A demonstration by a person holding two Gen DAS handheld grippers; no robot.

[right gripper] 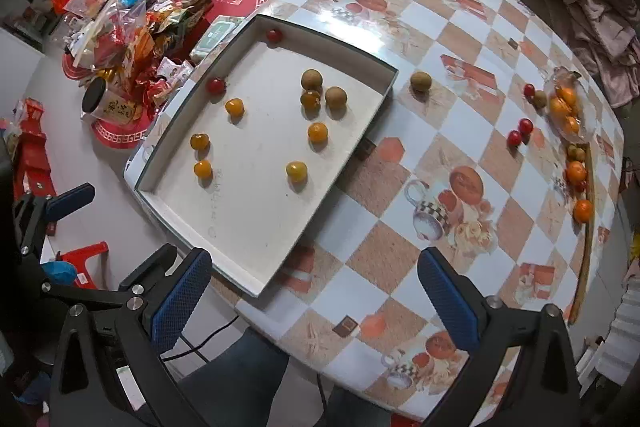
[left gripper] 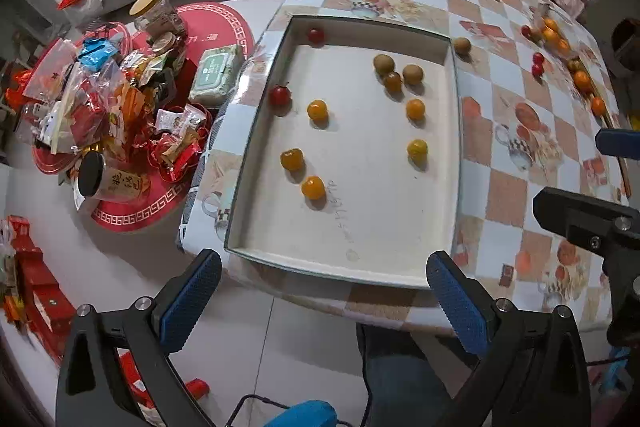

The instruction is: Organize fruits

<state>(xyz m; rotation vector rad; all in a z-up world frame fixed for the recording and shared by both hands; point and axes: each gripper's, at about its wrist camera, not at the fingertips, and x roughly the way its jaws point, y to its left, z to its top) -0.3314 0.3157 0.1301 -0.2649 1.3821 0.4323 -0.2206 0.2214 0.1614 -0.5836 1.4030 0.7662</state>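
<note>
Left wrist view looks down on a round table (left gripper: 500, 155) covered with a checkered cloth printed with cups and fruit. A shallow white rectangular tray (left gripper: 400, 227) sits on the table's left side, reaching to its near edge. Scattered in the tray are small round fruits: five glossy yellow-orange ones (left gripper: 317, 110), three dull brown ones clustered toward its far right corner (left gripper: 413, 74), and two shiny red ones against the left and far walls (left gripper: 279, 95). One brown fruit (right gripper: 421, 81) lies on the cloth just outside the tray's far right corner. Well apart, toward the table's right edge, more fruit lies loose: two red ones (right gripper: 520, 131) side by side and a heap of orange ones (right gripper: 562, 107), possibly in a clear bag, though the fisheye blurs it. The left gripper (left gripper: 324, 301) hangs above the tray's near edge, blue pads spread wide, nothing between them. The right gripper (right gripper: 314, 301) hovers over the table's near edge, likewise spread wide and empty.
</note>
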